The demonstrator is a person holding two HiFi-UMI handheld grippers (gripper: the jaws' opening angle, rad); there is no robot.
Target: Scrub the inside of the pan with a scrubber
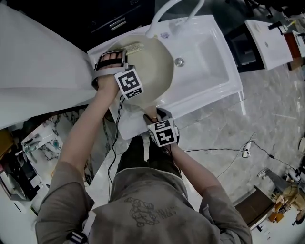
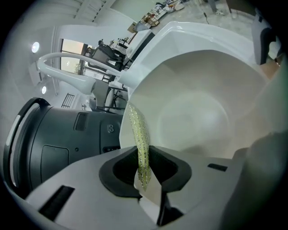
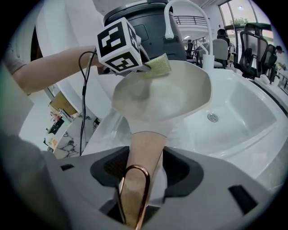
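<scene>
**Pan tilting over the sink, scrubber poised at its rim**

The right gripper (image 3: 141,173) is clamping the pan handle (image 3: 146,143), tilting the pan (image 3: 162,96) over the left end of the sink (image 3: 243,112). The left gripper (image 2: 146,168) is pinching the scrubber (image 2: 138,134) edge-on at the pan's rim, beside the sink's faucet (image 3: 180,9). Scrubbing is seemingly only beginning, with nearly the whole pale interior remaining. I am counting one pan, one scrubber, one sink, one faucet and two grippers.
</scene>
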